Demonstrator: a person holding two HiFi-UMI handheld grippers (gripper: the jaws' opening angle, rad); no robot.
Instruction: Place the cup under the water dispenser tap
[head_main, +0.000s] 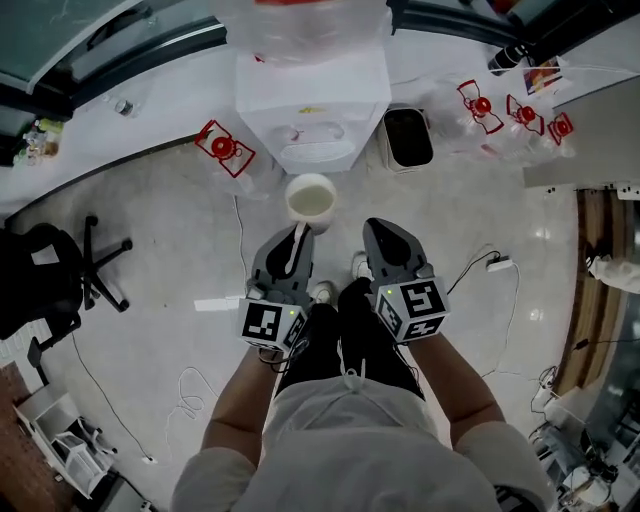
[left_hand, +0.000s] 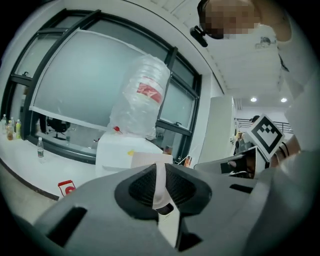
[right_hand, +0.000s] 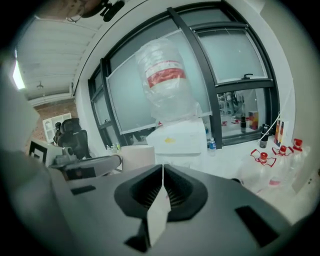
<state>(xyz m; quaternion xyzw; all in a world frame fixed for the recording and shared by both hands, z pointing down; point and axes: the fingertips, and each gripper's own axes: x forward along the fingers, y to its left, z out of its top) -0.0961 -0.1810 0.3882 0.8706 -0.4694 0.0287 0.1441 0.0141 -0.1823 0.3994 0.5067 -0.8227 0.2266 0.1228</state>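
A white paper cup (head_main: 310, 200) hangs above the floor in front of the white water dispenser (head_main: 312, 110). My left gripper (head_main: 298, 233) is shut on the cup's near rim. In the left gripper view the cup wall (left_hand: 161, 186) shows as a pale strip pinched between the pads, with the dispenser (left_hand: 120, 150) and its plastic-wrapped bottle (left_hand: 142, 97) ahead. My right gripper (head_main: 380, 230) is beside it, shut on nothing. The right gripper view shows its jaws (right_hand: 162, 186) pressed together, the cup (right_hand: 139, 157) to their left and the dispenser (right_hand: 180, 140) beyond.
Empty bottles with red caps lie on the floor left (head_main: 225, 148) and right (head_main: 482, 106) of the dispenser. A black bin (head_main: 407, 137) stands against its right side. An office chair (head_main: 60, 275) is at the left, cables (head_main: 492, 265) at the right.
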